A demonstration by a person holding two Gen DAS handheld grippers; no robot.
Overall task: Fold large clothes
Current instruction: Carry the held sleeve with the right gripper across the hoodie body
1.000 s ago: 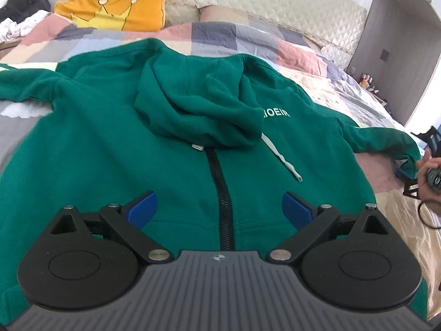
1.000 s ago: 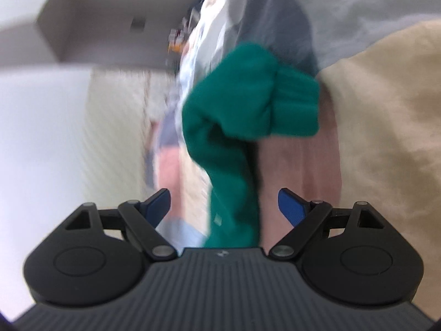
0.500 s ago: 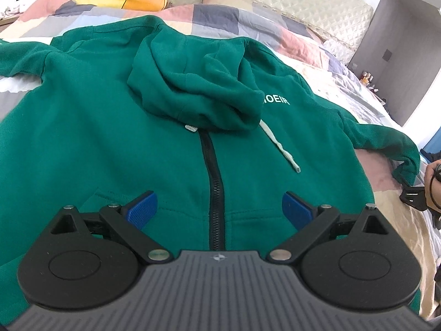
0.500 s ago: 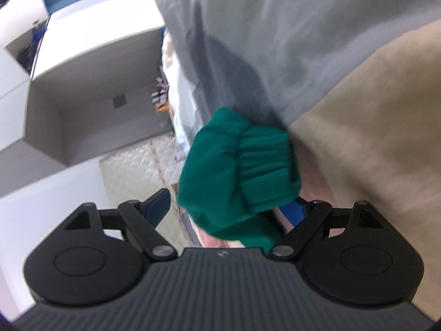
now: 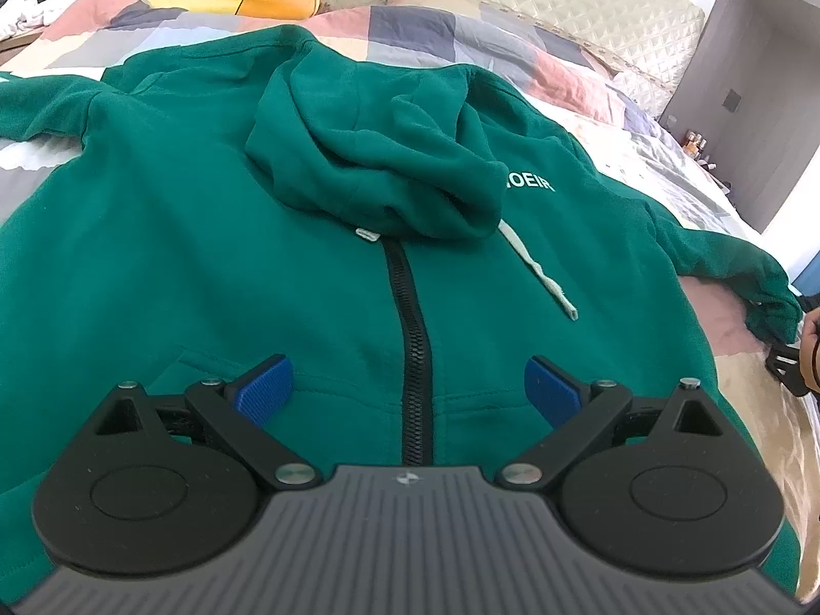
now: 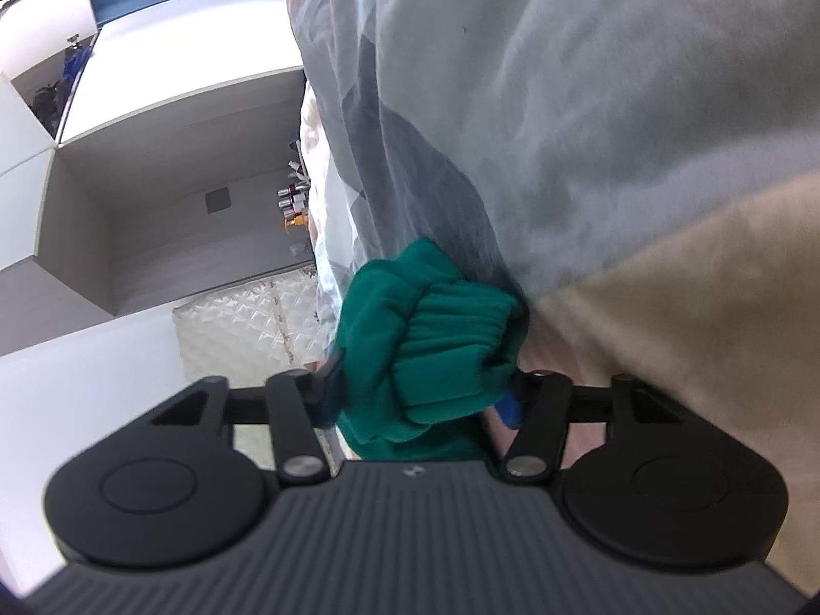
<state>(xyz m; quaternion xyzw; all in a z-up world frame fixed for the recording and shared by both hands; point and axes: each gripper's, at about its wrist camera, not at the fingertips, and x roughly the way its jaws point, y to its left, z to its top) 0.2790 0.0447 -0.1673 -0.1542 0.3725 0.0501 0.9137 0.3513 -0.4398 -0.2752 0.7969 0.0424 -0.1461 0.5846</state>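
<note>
Folding has barely begun, as far as we can judge. We have the green hoodie (image 5: 318,266) lying face up and spread flat on the patchwork quilt (image 5: 461,25), zipper (image 5: 412,359) closed down the middle, hood (image 5: 389,169) flopped forward over the chest, and both sleeves out to the sides — no panel turned in yet.

Our left gripper (image 5: 407,392) hovers over the hem near the zipper with its blue pads (image 5: 264,387) spread wide and nothing between them; it holds no cloth.

Our right gripper (image 6: 417,400) is at the far end of the right sleeve. Its jaws have just been closing, and in its own view the bunched ribbed cuff (image 6: 446,338) sits between them, the pads pressing on it from both sides — we read that as a pinch on the cuff. From the left view the sleeve end (image 5: 769,287) lies at the edge of the bed, beside the hand (image 5: 810,353) that carries that gripper.

What we judge is left: bring this sleeve across the chest, do the same with the other, deal with the hood, then fold the body up.
</note>
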